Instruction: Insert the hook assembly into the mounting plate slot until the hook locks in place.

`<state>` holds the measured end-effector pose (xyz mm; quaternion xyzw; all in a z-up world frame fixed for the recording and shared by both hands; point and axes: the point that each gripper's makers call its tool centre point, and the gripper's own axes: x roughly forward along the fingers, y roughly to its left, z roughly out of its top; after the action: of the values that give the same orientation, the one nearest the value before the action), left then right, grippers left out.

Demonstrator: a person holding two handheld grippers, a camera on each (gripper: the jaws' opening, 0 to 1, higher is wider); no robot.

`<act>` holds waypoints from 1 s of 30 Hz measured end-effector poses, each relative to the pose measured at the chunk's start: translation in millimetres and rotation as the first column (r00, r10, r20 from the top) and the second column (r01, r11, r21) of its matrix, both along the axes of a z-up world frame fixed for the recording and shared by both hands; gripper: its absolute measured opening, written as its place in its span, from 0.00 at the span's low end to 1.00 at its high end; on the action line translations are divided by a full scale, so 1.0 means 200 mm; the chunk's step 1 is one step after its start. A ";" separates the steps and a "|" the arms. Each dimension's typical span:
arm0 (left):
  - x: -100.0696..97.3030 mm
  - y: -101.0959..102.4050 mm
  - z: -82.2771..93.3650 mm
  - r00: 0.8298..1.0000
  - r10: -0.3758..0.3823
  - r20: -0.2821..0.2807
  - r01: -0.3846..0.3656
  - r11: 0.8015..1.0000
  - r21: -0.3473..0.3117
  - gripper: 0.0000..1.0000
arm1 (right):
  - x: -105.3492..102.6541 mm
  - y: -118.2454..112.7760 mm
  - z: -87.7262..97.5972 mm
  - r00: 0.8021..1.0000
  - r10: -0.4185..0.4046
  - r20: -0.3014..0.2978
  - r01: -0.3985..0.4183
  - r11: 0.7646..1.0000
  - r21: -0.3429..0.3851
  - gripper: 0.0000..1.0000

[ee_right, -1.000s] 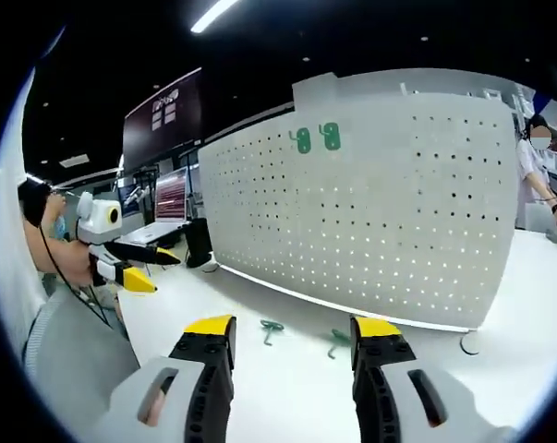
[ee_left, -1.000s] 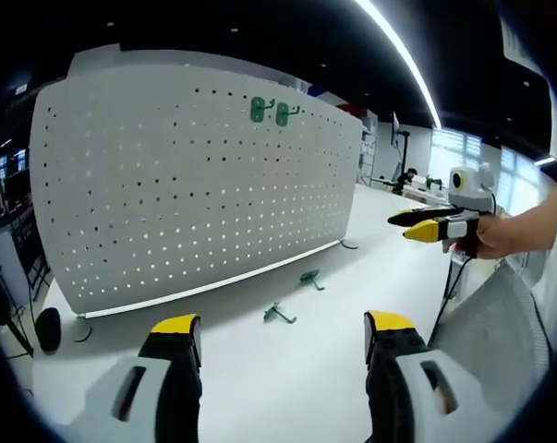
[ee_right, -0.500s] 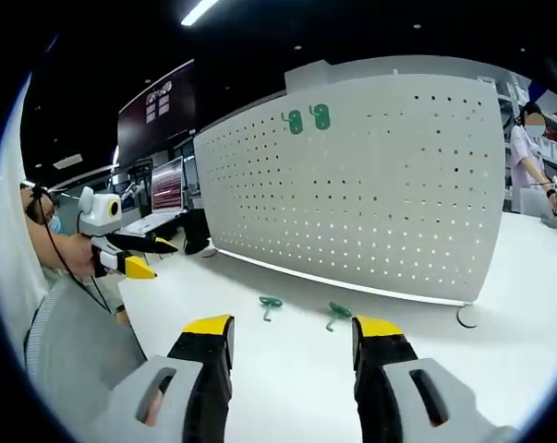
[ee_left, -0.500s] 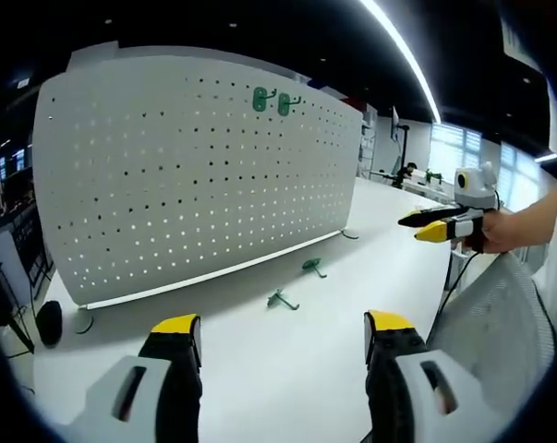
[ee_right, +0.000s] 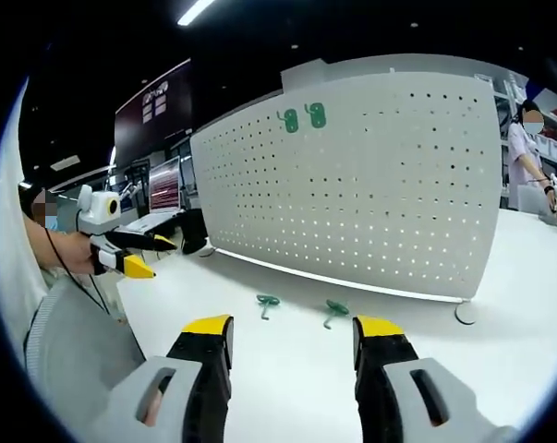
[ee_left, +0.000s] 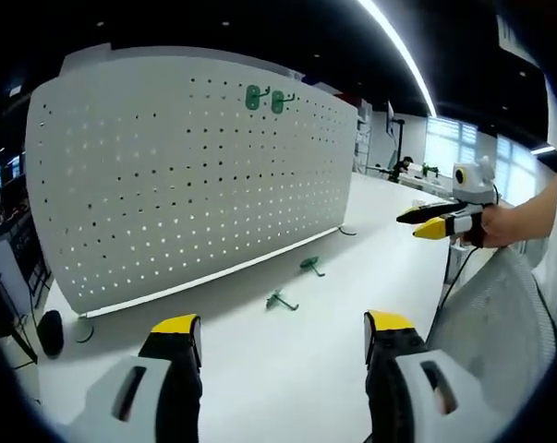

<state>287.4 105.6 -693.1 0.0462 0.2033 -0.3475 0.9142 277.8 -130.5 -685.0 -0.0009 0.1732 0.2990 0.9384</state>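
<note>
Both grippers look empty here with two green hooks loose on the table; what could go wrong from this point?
The loose hooks lie flat and thin on the white table, so the fingers may slip off them. Two hooks lie close together, so the wrong one could get nudged away. The mounted hooks sit high on the pegboard, so a high reach could push the table hooks out of frame.

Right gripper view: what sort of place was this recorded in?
Probably an open-plan lab or workshop. A white pegboard stands on a long white table, lit monitors sit on a bench behind, strip lights run along a dark ceiling, and another person works at a far bench.
</note>
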 end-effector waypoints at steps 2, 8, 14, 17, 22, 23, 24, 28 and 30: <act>0.01 -0.01 0.00 1.000 -0.027 0.011 0.027 0.999 0.026 0.74 | 0.00 0.01 0.00 1.000 0.004 -0.002 -0.004 1.000 0.001 0.50; 0.04 -0.07 -0.02 0.989 -0.146 0.016 0.142 0.978 0.154 0.73 | -0.01 0.01 -0.02 1.000 0.015 -0.006 -0.015 1.000 -0.024 0.50; 0.08 -0.11 -0.05 0.978 -0.210 -0.015 0.208 0.953 0.218 0.73 | -0.01 0.01 -0.03 1.000 0.007 -0.023 -0.008 1.000 -0.024 0.50; 0.09 -0.15 -0.06 0.963 -0.268 -0.029 0.266 0.926 0.267 0.73 | -0.01 0.00 -0.04 1.000 -0.001 -0.028 0.000 1.000 -0.023 0.50; 0.11 -0.19 -0.10 0.946 -0.315 -0.075 0.322 0.896 0.306 0.73 | -0.02 -0.01 -0.07 0.999 -0.006 -0.052 0.005 0.999 -0.034 0.50; 0.12 -0.19 -0.11 0.941 -0.327 -0.084 0.336 0.884 0.325 0.73 | -0.02 -0.01 -0.07 0.999 -0.005 -0.054 0.003 0.999 -0.034 0.50; 0.12 -0.20 -0.12 0.937 -0.336 -0.094 0.348 0.875 0.337 0.73 | -0.02 -0.01 -0.07 0.998 -0.003 -0.056 0.001 1.000 -0.031 0.50; 0.14 -0.22 -0.15 0.921 -0.375 -0.105 0.386 0.841 0.380 0.72 | -0.02 0.00 -0.08 0.998 -0.003 -0.065 0.001 1.000 -0.028 0.51; 0.15 -0.24 -0.15 0.915 -0.390 -0.103 0.398 0.833 0.383 0.72 | -0.03 0.00 -0.08 0.998 0.000 -0.062 -0.003 0.999 -0.040 0.51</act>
<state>317.9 58.1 -722.6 0.2675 0.2649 -0.4801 0.7923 272.7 -130.4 -701.3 -0.0106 0.2079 0.2961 0.9322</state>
